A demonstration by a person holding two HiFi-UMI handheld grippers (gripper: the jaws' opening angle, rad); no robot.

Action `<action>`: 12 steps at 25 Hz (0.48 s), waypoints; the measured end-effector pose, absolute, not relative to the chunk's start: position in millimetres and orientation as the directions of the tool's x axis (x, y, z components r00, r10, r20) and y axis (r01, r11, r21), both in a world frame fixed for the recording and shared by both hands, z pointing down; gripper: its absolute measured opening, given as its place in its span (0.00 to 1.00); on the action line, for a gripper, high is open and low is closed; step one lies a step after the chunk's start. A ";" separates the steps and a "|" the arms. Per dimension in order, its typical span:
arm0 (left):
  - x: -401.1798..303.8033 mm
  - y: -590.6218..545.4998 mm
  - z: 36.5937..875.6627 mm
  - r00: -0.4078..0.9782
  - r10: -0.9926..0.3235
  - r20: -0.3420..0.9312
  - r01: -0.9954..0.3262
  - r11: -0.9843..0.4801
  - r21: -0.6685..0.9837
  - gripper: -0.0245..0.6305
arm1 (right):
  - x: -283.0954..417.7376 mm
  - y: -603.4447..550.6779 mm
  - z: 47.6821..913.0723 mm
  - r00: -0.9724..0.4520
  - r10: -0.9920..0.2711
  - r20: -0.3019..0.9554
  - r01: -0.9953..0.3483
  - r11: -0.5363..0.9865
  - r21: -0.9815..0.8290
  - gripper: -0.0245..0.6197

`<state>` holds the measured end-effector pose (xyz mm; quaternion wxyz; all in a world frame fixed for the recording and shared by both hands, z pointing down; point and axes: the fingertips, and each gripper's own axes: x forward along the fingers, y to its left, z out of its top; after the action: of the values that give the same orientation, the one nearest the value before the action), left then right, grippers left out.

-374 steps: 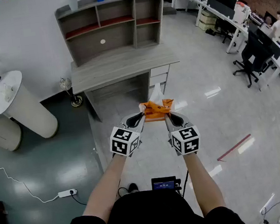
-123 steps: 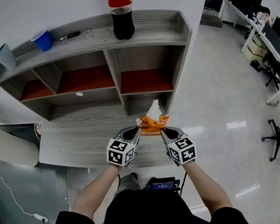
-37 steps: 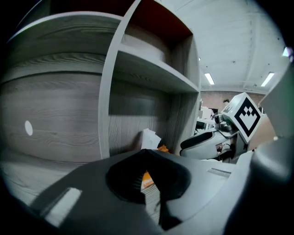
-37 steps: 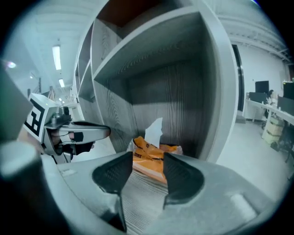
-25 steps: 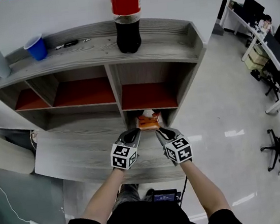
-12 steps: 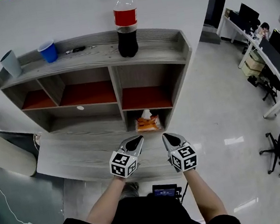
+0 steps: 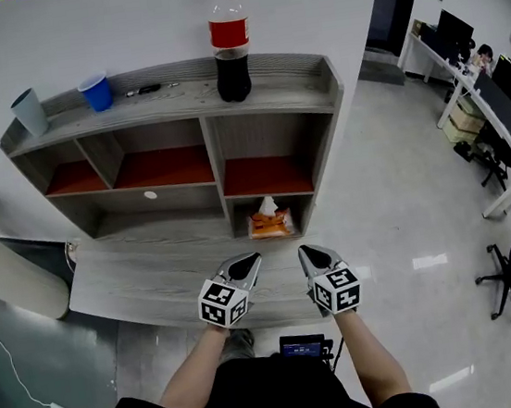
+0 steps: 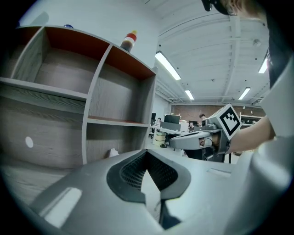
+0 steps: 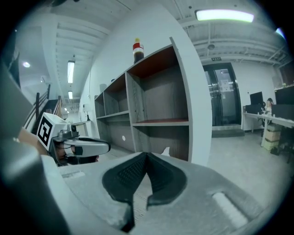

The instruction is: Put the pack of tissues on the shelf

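Your left gripper [image 7: 247, 263] and right gripper [image 7: 305, 252] are both pressed together with nothing between the pads, and they hover side by side, slightly apart, over the front edge of the desk [image 7: 144, 276]. In the left gripper view the ribbed pads [image 8: 138, 170] meet at the tip, and the right gripper view shows the same. Each gripper view shows the other gripper off to the side, its jaws likewise together.

Straight ahead of the two tips, on a line between them and clear of both, the pack of tissues [image 7: 270, 225] sits in the lower right compartment of the shelf [image 7: 168, 103]. It rests flat on that compartment's floor with a white tissue sticking up from its top; neither gripper touches it.

Further ahead and higher, on the top board, a cola bottle [image 7: 227, 39] stands upright almost in line with your left gripper. Well off to the left of both grippers are a pen [image 7: 142, 90], a blue cup [image 7: 96, 91] and a grey cup [image 7: 30, 111].
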<state>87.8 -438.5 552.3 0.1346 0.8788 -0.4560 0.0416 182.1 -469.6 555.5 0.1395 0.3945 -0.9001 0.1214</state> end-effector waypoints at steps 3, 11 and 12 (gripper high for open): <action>89.0 -435.0 552.2 0.581 -0.788 0.201 -0.813 -0.550 0.193 0.04 | 183.6 -467.0 555.3 -0.650 -0.673 0.353 -0.743 0.661 -0.107 0.05; 91.1 -421.7 554.2 0.580 -0.782 0.229 -0.815 -0.557 0.161 0.04 | 185.6 -459.9 553.1 -0.662 -0.654 0.366 -0.719 0.692 -0.064 0.05; 89.9 -419.3 554.1 0.575 -0.785 0.232 -0.818 -0.552 0.158 0.04 | 185.0 -458.4 553.6 -0.665 -0.650 0.368 -0.716 0.695 -0.066 0.05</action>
<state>89.9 -419.3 554.1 0.1249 0.8785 -0.4563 0.0670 185.0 -458.4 553.6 0.1602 0.3764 -0.9067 0.1030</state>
